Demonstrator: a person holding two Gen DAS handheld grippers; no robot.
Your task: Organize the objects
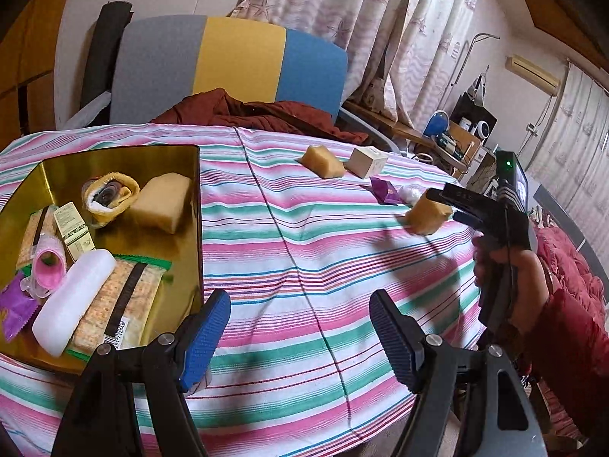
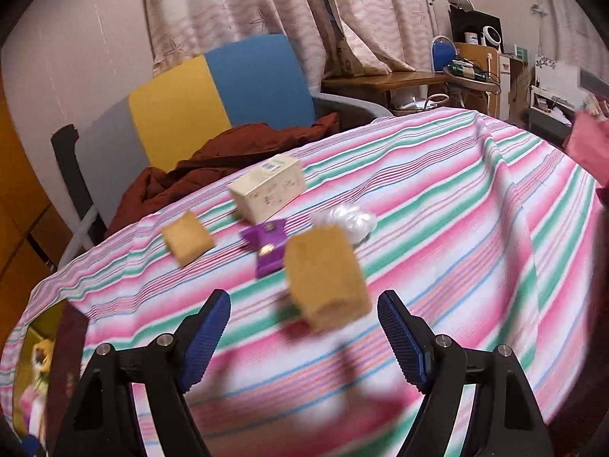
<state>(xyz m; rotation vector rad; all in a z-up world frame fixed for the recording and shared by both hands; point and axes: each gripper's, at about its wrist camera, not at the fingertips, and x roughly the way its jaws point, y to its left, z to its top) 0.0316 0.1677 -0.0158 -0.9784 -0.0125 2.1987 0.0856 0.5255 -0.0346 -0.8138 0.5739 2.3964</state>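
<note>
Both grippers gape wide, nothing between the jaws. The left gripper (image 1: pixel 300 337) hangs over striped cloth (image 1: pixel 304 266) beside the gold tray (image 1: pixel 182 251) (already crowded). The right gripper (image 2: pixel 304 337) points at a tan sponge (image 2: pixel 327 274) lying on the cloth, just ahead of its fingertips.

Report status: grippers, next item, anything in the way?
Left gripper and right gripper open, empty. Nearest sponge ahead of right gripper, still on tablecloth. Path clear.
</note>
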